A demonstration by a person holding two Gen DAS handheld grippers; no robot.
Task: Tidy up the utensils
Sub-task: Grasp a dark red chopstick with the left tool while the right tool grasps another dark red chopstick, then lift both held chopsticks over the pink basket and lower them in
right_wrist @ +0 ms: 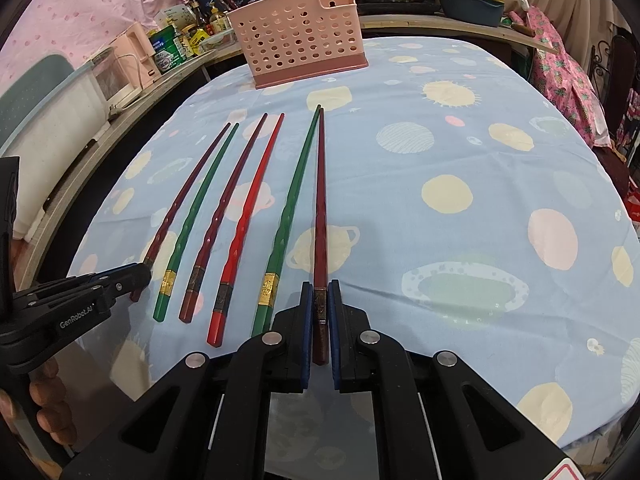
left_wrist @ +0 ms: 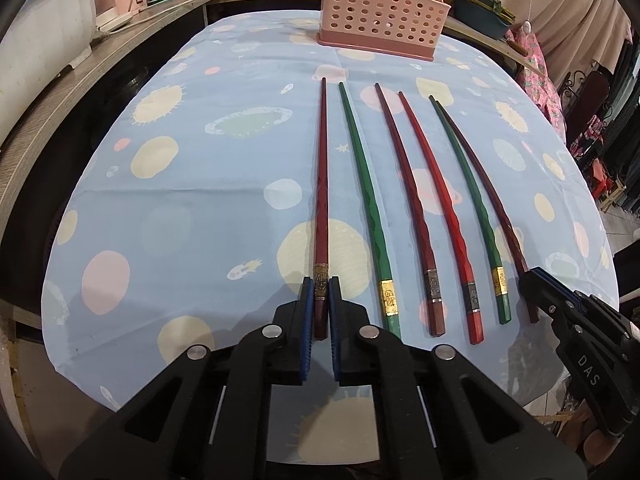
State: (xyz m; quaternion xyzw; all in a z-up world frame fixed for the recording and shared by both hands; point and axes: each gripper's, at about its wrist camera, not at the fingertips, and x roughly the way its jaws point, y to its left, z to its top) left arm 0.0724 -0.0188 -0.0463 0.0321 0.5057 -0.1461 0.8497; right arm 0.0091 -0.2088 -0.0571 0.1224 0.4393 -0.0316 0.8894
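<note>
six long lacquered chopsticks lie side by side on the desk point(left_wrist: 168, 200), which is covered with a pale blue cloth printed with planets, their thick banded ends toward the person and their tips toward a pink perforated plastic utensil basket point(left_wrist: 380, 4) standing upright at the far side, well apart from them.

the left hand-held gripper point(left_wrist: 321, 308) has its blue pads narrowed round the thick end of the leftmost dark maroon chopstick with a gold band point(left_wrist: 321, 200); the pads look to be touching it, though the stick appears flat on the cloth. the right hand-held gripper point(right_wrist: 320, 312) is likewise closed narrowly on the rightmost dark maroon chopstick with a dark metal band point(right_wrist: 319, 208), whose tip lies just beside the tip of the green chopstick with a gold band point(right_wrist: 294, 196) next to it.

the step in hand looks like the grasp before lifting. to do it well, squeeze firmly just behind the band, where the faceted shaft is thickest, so the slim stick cannot pivot. lift the right one straight up so it does not drag its green neighbour. carry each tip-forward to the basket, tilt it upright, and lower it in from above.
</note>
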